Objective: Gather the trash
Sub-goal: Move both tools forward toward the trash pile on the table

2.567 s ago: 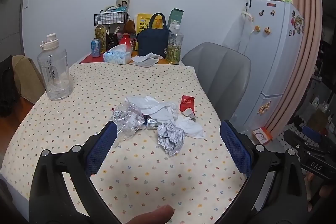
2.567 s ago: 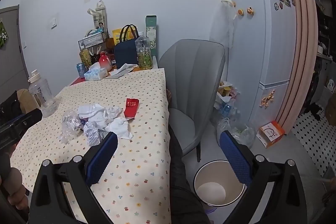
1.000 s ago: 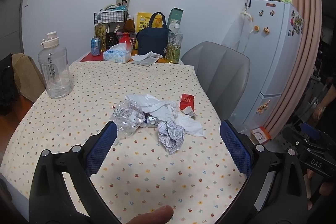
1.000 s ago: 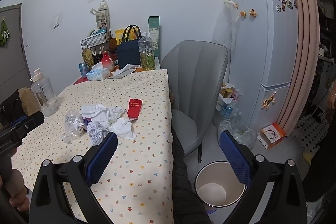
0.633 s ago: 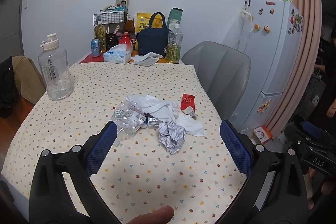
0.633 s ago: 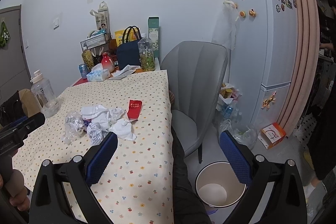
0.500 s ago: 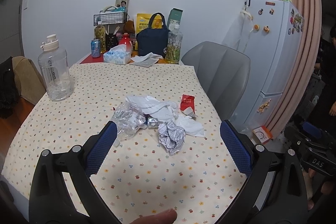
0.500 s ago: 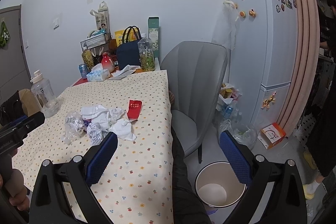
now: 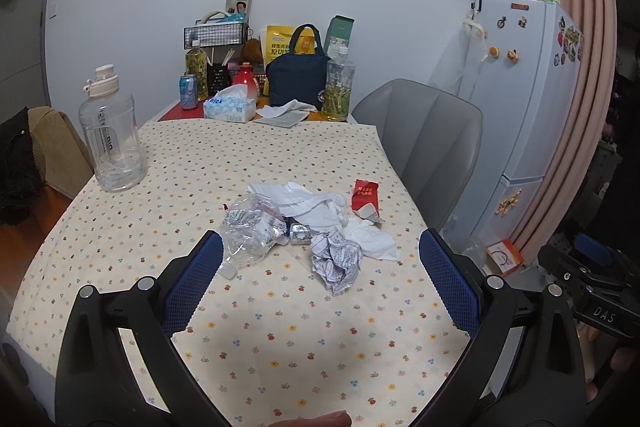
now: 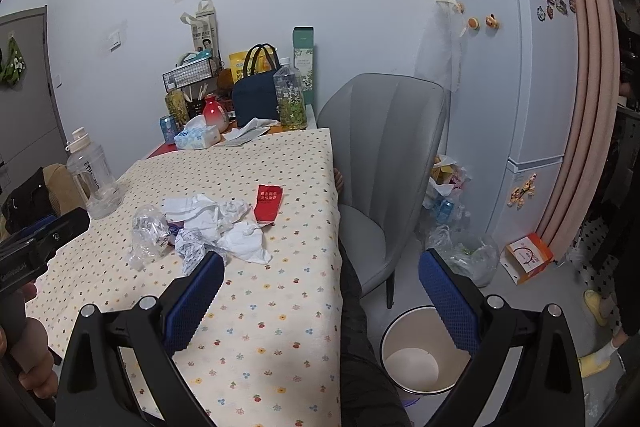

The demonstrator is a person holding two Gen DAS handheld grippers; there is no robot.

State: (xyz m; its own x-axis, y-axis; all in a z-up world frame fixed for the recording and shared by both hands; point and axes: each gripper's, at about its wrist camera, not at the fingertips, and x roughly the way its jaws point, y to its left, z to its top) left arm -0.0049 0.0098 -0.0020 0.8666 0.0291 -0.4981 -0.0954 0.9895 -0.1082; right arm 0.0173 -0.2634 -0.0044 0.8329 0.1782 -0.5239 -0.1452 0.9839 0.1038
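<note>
A heap of trash lies mid-table: a crushed clear plastic bottle [image 9: 250, 227], a crumpled printed paper ball [image 9: 338, 261], white tissues [image 9: 316, 203], a small foil wrapper [image 9: 300, 233] and a red packet [image 9: 364, 193]. My left gripper [image 9: 320, 283] is open and empty, above the table just in front of the heap. My right gripper [image 10: 320, 303] is open and empty, over the table's right edge; the heap [image 10: 208, 223] lies to its left. A white waste bin [image 10: 424, 351] stands on the floor to the right of the table.
A large water jug [image 9: 112, 135] stands at the table's left. A tissue box [image 9: 230, 107], bottles, a can and a navy bag [image 9: 298, 79] crowd the far end. A grey chair [image 10: 384, 163], fridge [image 10: 516, 87] and plastic bags on the floor [image 10: 464, 251] are to the right.
Both grippers have stayed open and nearly still, with only slight drift of the views. The trash heap has not moved.
</note>
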